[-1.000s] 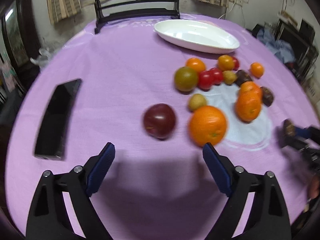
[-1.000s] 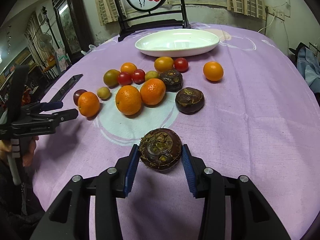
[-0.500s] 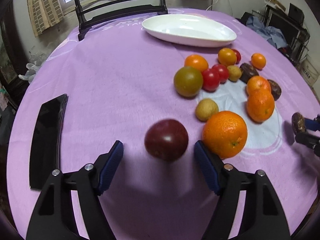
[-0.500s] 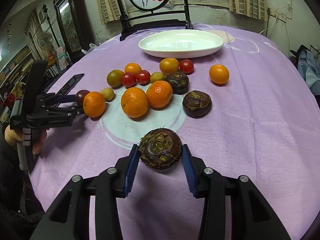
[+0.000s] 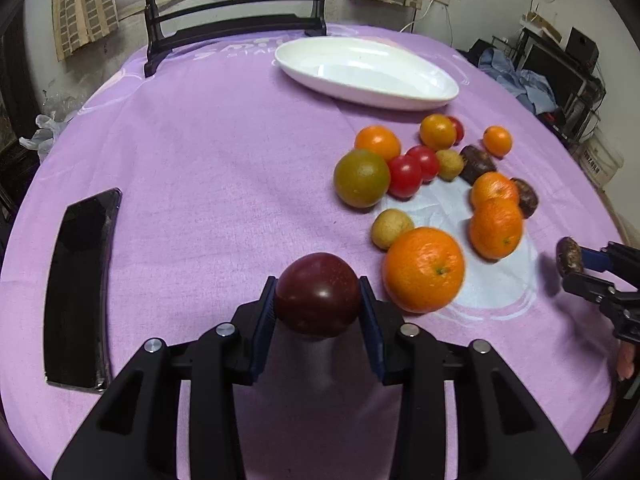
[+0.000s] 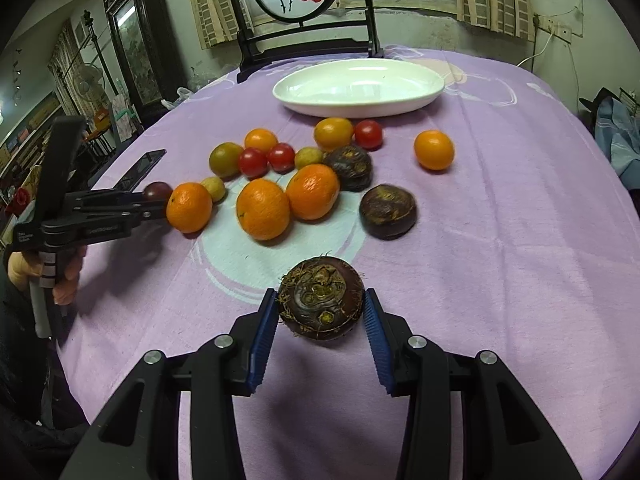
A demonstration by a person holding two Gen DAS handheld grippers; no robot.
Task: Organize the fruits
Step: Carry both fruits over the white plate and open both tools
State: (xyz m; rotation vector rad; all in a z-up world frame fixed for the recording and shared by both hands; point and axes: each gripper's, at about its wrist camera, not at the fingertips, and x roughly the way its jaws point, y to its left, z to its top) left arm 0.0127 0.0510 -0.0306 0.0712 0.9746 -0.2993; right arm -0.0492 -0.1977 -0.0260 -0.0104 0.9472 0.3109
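Left gripper (image 5: 318,306) now around plum (image 5: 317,294).

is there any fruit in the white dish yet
No, the white dish holds no fruit; the oranges, tomatoes and other fruit all lie on the purple tablecloth in front of it.

The tablecloth (image 5: 224,168) is lilac with a pale blue-white ring print near the fruit. The dish (image 5: 366,72) is plain white. The plum (image 5: 318,294) is dark maroon, glossy; the orange (image 5: 424,270) beside it bright orange. Two tomatoes (image 5: 414,170) are red, one fruit (image 5: 362,178) olive-green. The water chestnut (image 6: 321,297) is brown-purple (with straw-coloured fibres). Gripper pads (image 6: 262,332) are blue, the phone (image 5: 80,288) black.
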